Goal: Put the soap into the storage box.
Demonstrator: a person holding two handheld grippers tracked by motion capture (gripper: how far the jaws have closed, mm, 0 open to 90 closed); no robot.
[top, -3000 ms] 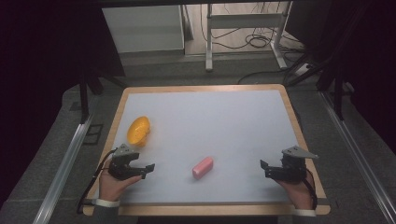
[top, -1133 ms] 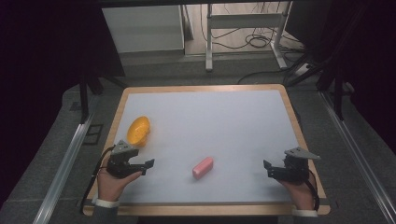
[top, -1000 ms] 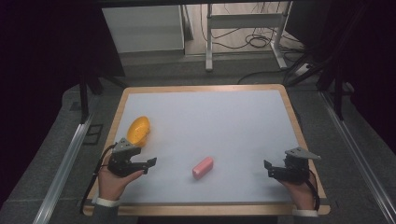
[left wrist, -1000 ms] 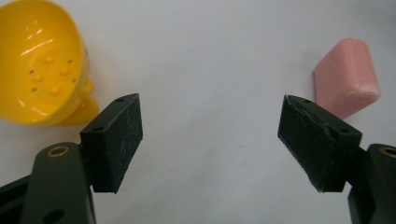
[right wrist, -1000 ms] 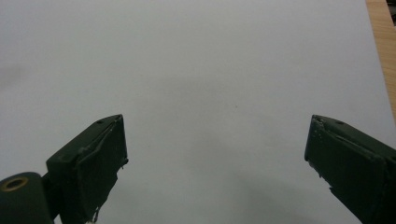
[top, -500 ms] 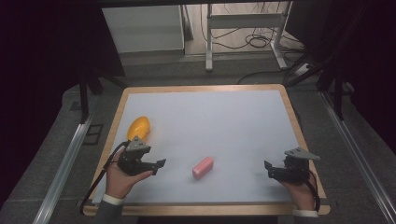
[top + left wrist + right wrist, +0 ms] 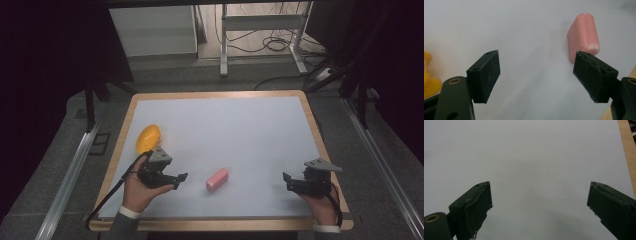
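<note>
Reaching with the left hand-held gripper [image 7: 181, 178] toward the pink block [image 7: 217, 179], jaws standing wide apart and holding nothing. Lying flat on the white worktop [image 7: 235, 125], the pink block, near the front edge and roughly midway between the two hands, just beyond the jaw tips and off toward the right-hand jaw in the left gripper view [image 7: 584, 37]. Sitting well apart at the back left, the yellow thing [image 7: 148, 138], close behind the left hand and not in the way.

Waiting at the front right, the right hand-held gripper [image 7: 289, 181], likewise wide open and empty over bare worktop.

For a clean pickup, probably: shifting the left hand-held gripper sideways so the block sits centred between the pads rather than against one of them, lining the pads up across the block's narrower sides, lowering until the tips nearly graze the worktop, then closing evenly to avoid nudging or rolling it away.
</note>
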